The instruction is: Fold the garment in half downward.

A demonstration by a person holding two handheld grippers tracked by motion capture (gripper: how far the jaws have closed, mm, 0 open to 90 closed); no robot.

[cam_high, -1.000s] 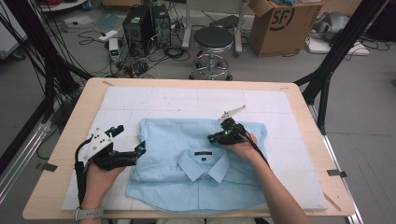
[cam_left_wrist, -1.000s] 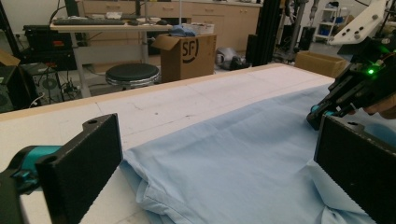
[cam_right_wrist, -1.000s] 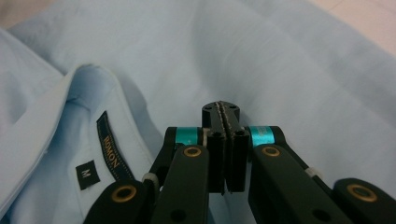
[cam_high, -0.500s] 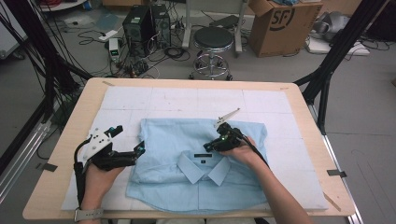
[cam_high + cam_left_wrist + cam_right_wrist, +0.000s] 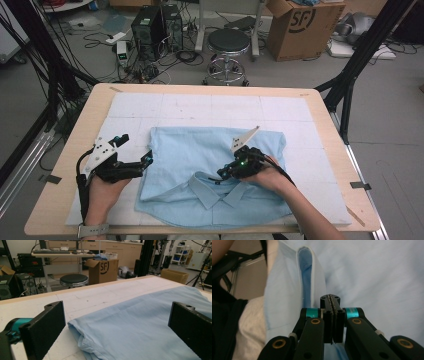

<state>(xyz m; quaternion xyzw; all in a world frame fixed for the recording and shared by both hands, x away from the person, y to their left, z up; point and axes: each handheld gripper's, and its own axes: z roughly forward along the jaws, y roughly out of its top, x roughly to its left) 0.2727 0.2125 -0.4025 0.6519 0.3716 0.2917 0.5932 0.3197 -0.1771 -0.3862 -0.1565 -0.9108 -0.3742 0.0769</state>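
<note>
High view: light blue shirt [image 5: 210,170] lies flat on the white mat [image 5: 210,107] covering the wooden table [image 5: 340,150], collar [image 5: 212,187] toward the person's edge, folded into a rough rectangle. Left gripper [image 5: 148,159] sits at the shirt's left edge, low over the mat, jaws pointing toward the fabric; the person's left hand [image 5: 102,187] carries it from below. Right gripper [image 5: 221,176] is over the middle of the shirt just above the collar, pointing left, held by the right hand [image 5: 267,175]; grey plate sticks up on top. Stool [image 5: 228,42], a cardboard box [image 5: 295,22] and a computer tower [image 5: 150,25] stand on the floor beyond the table. Left gripper view: both black jaws spread wide, nothing between the pads; shirt [image 5: 140,327] edge lies on the mat just ahead, folded corner between the jaws but not touched. Box [image 5: 103,267] and stool [image 5: 73,280] behind. Right gripper view: right gripper [image 5: 332,298] jaws pressed together, pads meeting face to face, no fabric visibly caught between them; the tips are above the shirt [image 5: 367,272], with the collar [image 5: 304,272] fold standing up just to the left.
</note>
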